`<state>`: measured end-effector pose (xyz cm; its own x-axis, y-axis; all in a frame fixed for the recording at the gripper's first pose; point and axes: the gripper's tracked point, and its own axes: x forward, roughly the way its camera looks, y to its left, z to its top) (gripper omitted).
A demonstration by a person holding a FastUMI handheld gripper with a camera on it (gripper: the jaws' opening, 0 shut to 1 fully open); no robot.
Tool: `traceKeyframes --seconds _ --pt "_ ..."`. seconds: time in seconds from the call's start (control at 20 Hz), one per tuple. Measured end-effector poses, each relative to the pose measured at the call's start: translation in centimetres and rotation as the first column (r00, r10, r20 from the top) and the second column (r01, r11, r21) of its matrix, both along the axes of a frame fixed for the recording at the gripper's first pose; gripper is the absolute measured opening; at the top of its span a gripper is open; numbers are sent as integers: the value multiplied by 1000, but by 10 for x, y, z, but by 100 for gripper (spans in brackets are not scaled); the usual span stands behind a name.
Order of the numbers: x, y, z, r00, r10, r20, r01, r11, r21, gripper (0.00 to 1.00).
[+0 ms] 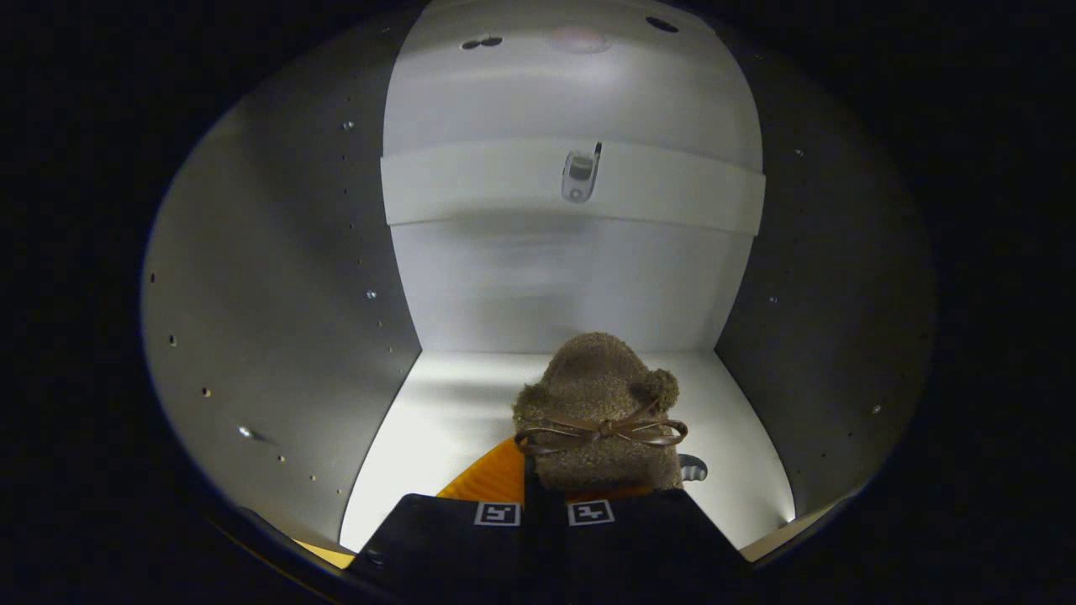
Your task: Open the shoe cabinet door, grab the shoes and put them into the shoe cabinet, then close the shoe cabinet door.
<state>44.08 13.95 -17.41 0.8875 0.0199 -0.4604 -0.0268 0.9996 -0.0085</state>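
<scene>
My gripper (544,506) is inside the white shoe cabinet, its fingers drawn close together and shut on a brown fuzzy shoe (598,395). The shoe points away from me, with a thin brown bow (602,432) across its top and an orange sole (492,479) showing at its left side. It sits just ahead of the fingers, over the cabinet's white floor (445,420). I cannot tell whether the sole rests on that floor or hangs just above it. The heel end is hidden behind the fingers.
The cabinet's back wall carries a white cross rail (471,181) with a small metal fitting (580,176). Grey side walls (277,277) with rows of peg holes close in left and right (832,294). A small grey piece (694,467) lies beside the shoe's right side.
</scene>
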Motion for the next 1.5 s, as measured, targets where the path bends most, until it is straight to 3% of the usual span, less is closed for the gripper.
traceKeyframes --seconds 0.1,0.25,0.35,0.4,0.45,0.8,0.9,1.25,1.5 --pt "1 1 -7 1000 1 -16 -1 1000 2 6" --pt "-1 0 -10 999 -12 -35 11 1000 -4 18" --pt "-6 0 -12 998 -14 -54 14 1000 7 19" --pt "-11 1 -11 998 -12 -65 13 1000 15 28" --pt "-13 0 -10 998 -14 -69 15 1000 10 30" --pt "-40 10 8 998 47 -40 -45 998 45 94" --pt "-46 8 19 999 44 -5 -44 998 43 99" --pt "-101 6 84 974 67 218 -78 996 42 99" --pt "-179 2 129 936 81 343 -115 990 82 99"
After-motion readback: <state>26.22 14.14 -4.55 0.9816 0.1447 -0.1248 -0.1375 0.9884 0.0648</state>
